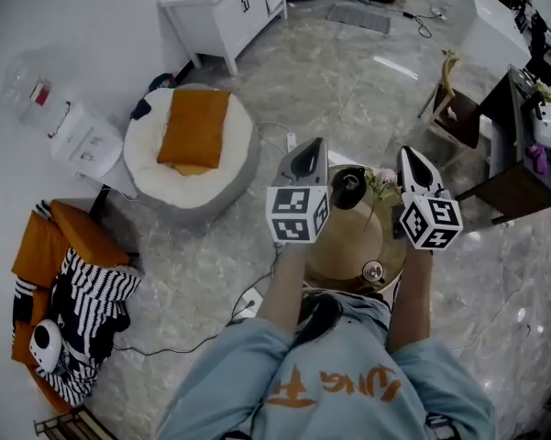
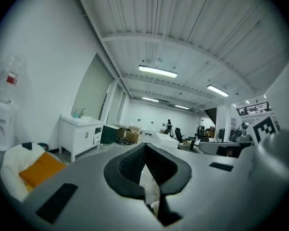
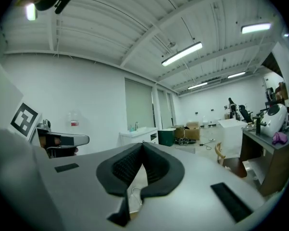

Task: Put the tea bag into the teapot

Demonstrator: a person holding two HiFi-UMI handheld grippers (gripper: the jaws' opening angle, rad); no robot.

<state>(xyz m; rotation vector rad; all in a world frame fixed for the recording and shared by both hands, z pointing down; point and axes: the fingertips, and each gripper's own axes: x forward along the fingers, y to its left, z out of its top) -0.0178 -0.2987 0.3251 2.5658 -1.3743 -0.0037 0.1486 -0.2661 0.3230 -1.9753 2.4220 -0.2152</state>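
A dark teapot (image 1: 348,188) stands on a small round wooden table (image 1: 353,246) right in front of me, with a sprig of flowers (image 1: 382,183) beside it and a small round piece (image 1: 374,270) near the table's front edge. No tea bag shows in any view. My left gripper (image 1: 310,149) is held above the table's left side and my right gripper (image 1: 409,156) above its right side, both pointing away from me. In the left gripper view the left gripper (image 2: 145,147) is shut and empty. In the right gripper view the right gripper (image 3: 142,146) is likewise shut on nothing.
A white beanbag with an orange cushion (image 1: 192,145) lies on the marble floor to the left. Behind it stands a white cabinet (image 1: 225,7). An orange seat with striped cloth (image 1: 73,282) is at the far left, a dark desk (image 1: 523,168) and a wooden chair (image 1: 454,108) at the right.
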